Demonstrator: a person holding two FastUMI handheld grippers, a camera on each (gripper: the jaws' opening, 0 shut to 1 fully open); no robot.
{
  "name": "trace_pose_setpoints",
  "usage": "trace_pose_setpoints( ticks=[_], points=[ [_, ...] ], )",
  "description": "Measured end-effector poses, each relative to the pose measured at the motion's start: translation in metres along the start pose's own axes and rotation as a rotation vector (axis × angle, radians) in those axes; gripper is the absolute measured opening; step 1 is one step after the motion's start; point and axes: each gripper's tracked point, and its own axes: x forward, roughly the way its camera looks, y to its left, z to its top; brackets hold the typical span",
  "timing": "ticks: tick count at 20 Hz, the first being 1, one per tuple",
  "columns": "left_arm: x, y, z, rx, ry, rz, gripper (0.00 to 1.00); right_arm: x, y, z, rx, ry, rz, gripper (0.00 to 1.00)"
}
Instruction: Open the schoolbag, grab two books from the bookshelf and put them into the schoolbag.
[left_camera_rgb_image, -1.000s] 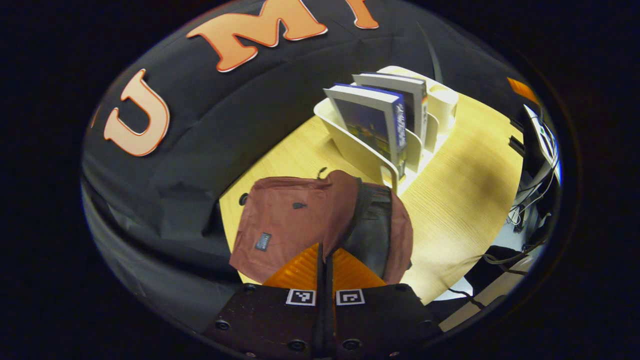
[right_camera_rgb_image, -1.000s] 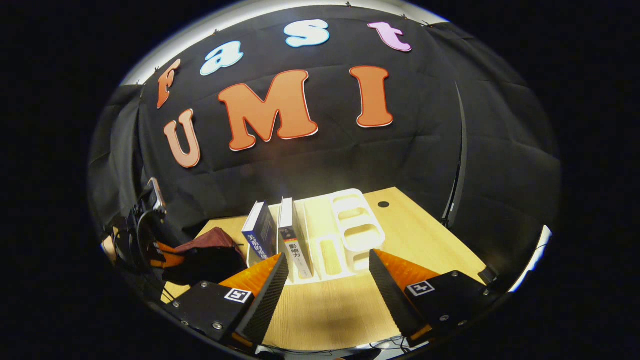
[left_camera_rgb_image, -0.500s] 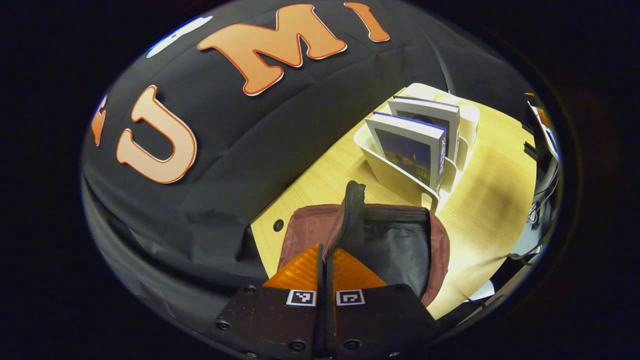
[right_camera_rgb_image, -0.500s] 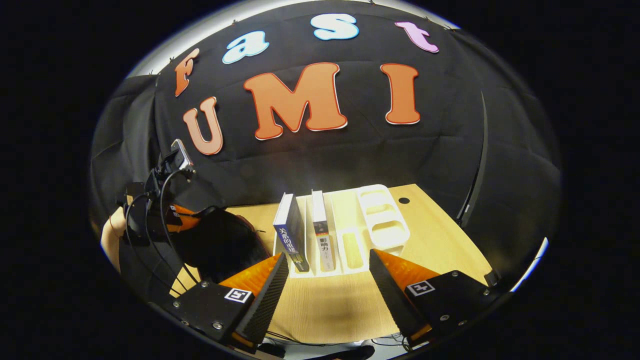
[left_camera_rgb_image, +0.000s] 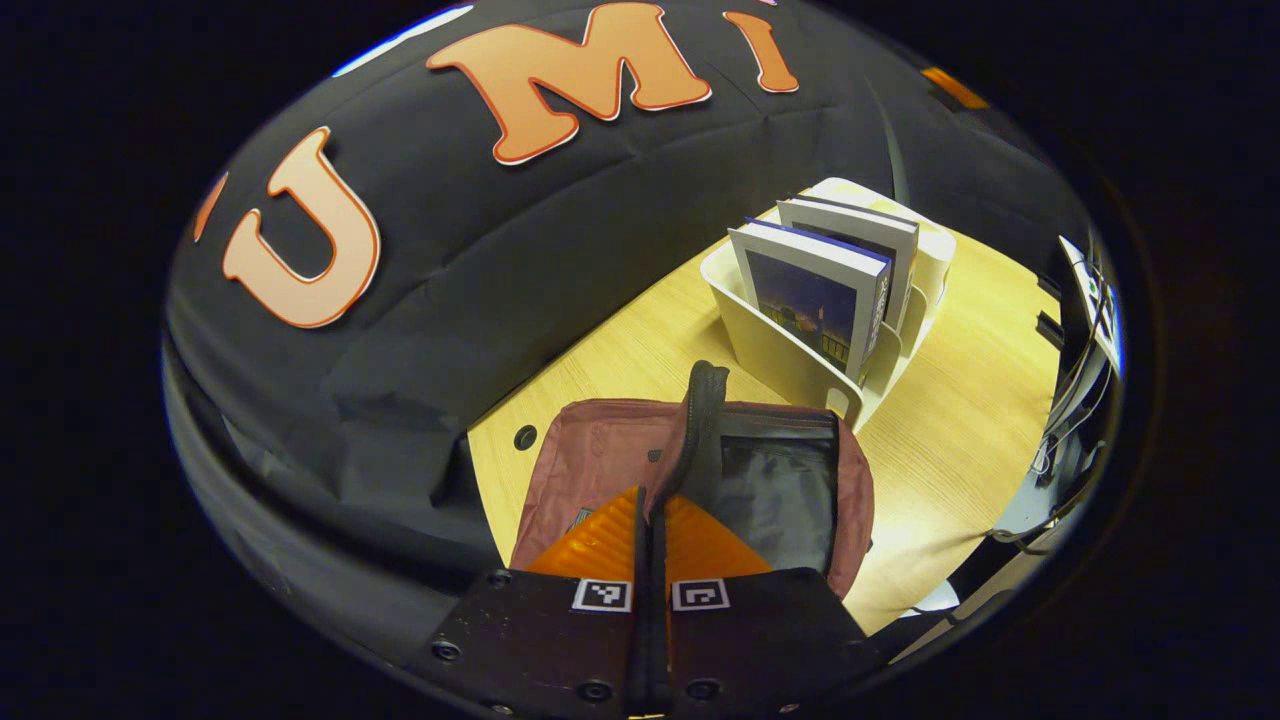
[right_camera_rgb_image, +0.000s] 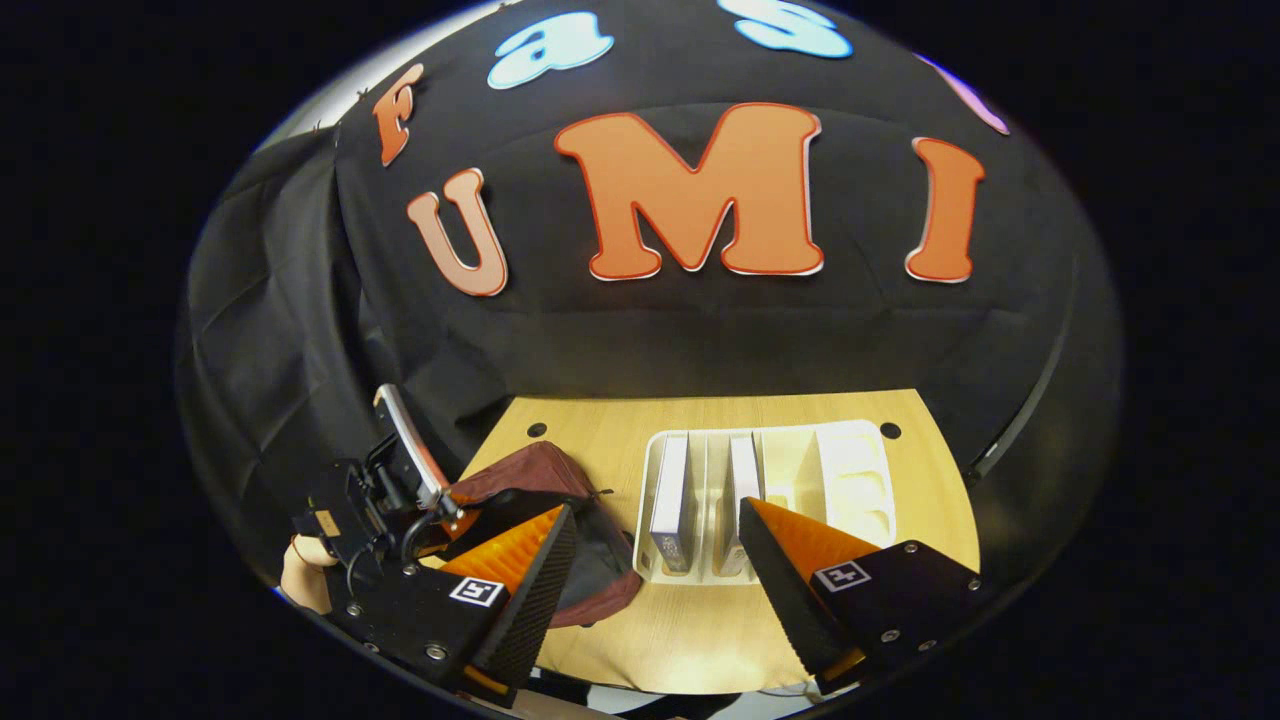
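In the left gripper view, the schoolbag (left_camera_rgb_image: 780, 490) lies on the desk (left_camera_rgb_image: 960, 400) directly ahead of the left tongs (left_camera_rgb_image: 651, 515), with the bookshelf (left_camera_rgb_image: 790, 350) beyond it to the right. Two books (left_camera_rgb_image: 810, 300) stand side by side in the bookshelf. In the right gripper view, the bookshelf sits ahead between the right tongs (right_camera_rgb_image: 655, 560), the schoolbag left of it.

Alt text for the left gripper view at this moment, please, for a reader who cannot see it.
The left gripper is shut on the black-edged flap of the maroon fabric schoolbag, holding it open to show the dark lining. Beyond, on the pale wooden table, two upright books stand in a white plastic bookshelf.
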Motion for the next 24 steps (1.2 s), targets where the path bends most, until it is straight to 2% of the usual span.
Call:
trace_pose_setpoints(
  ticks=[3, 9, 12, 15, 23, 24],
  points=[
    [0.0, 0.003, -0.005, -0.039, 0.001, -0.005, 0.01, 0.043, 0.019, 0.008, 0.025, 0.148, 0.039, 0.97],
    [0.003, 0.004, -0.009, -0.073, 0.008, -0.016, 0.01, 0.129, 0.004, -0.017, 0.016, 0.395, -0.068, 0.98],
    [0.005, 0.003, -0.01, -0.075, 0.018, -0.011, 0.01, 0.163, 0.001, -0.036, 0.046, 0.493, -0.082, 0.98],
    [0.005, 0.0, -0.012, -0.084, 0.023, -0.023, 0.01, 0.19, -0.012, -0.056, 0.057, 0.555, -0.127, 0.98],
    [0.008, -0.003, -0.017, -0.115, 0.051, -0.032, 0.01, 0.231, -0.021, -0.095, 0.097, 0.654, -0.156, 0.97],
    [0.007, -0.003, -0.016, -0.113, 0.053, -0.03, 0.01, 0.234, -0.02, -0.101, 0.105, 0.665, -0.154, 0.85]
  ],
)
